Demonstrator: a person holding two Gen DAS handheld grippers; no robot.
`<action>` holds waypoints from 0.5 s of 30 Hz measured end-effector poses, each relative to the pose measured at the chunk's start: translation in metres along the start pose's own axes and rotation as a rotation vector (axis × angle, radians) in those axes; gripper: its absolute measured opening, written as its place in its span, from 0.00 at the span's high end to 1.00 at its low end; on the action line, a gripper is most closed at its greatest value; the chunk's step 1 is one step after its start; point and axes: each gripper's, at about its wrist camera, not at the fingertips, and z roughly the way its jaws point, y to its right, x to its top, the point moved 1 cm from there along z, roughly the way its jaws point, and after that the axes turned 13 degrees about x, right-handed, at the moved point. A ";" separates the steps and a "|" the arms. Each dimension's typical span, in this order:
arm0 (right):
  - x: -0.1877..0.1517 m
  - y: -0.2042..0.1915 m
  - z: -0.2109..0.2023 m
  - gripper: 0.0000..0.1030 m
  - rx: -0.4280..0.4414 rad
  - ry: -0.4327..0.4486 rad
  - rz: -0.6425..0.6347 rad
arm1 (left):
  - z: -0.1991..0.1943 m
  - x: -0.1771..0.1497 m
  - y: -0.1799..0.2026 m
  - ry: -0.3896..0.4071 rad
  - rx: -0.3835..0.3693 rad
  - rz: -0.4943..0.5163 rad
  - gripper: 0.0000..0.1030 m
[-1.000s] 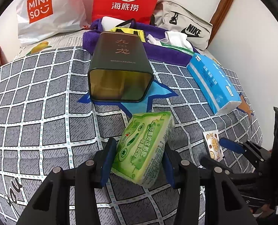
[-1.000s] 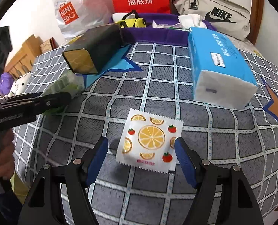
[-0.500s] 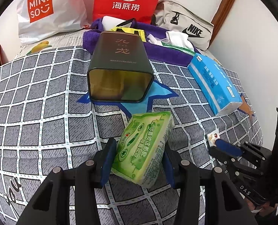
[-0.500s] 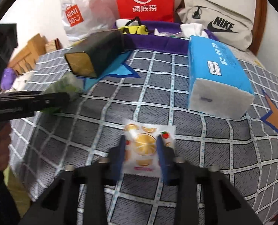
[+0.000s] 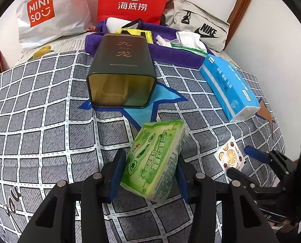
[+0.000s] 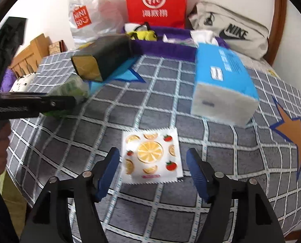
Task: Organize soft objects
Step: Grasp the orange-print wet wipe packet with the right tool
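Observation:
My left gripper (image 5: 148, 172) is shut on a green tissue pack (image 5: 156, 158), held just above the checked bedspread in front of the open mouth of a dark tin (image 5: 121, 75) lying on its side. My right gripper (image 6: 153, 169) is open, its blue fingers either side of a flat white sachet (image 6: 151, 155) printed with orange slices, which lies on the bedspread. The sachet also shows in the left wrist view (image 5: 230, 156). The left gripper and green pack show at the left of the right wrist view (image 6: 69, 90).
A blue tissue box (image 6: 223, 85) lies on the right. A purple towel (image 5: 170, 50) with small items lies behind the tin. A Miniso bag (image 5: 49, 12), a red bag (image 5: 134, 0) and a Nike bag (image 5: 201, 30) stand at the wall.
My right gripper closed on the orange-print sachet half a second ago and now stands open around it again. The left gripper keeps hold of the green pack, hardly moved.

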 end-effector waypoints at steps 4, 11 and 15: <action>-0.003 0.009 0.006 0.25 0.032 0.000 0.044 | 0.000 0.000 0.002 -0.002 0.000 0.007 0.57; -0.006 -0.012 0.019 0.14 0.021 -0.029 -0.051 | 0.000 0.000 -0.001 -0.006 -0.006 0.001 0.57; -0.004 -0.007 0.014 0.45 0.015 0.010 -0.052 | 0.001 0.000 -0.001 -0.008 -0.008 -0.002 0.57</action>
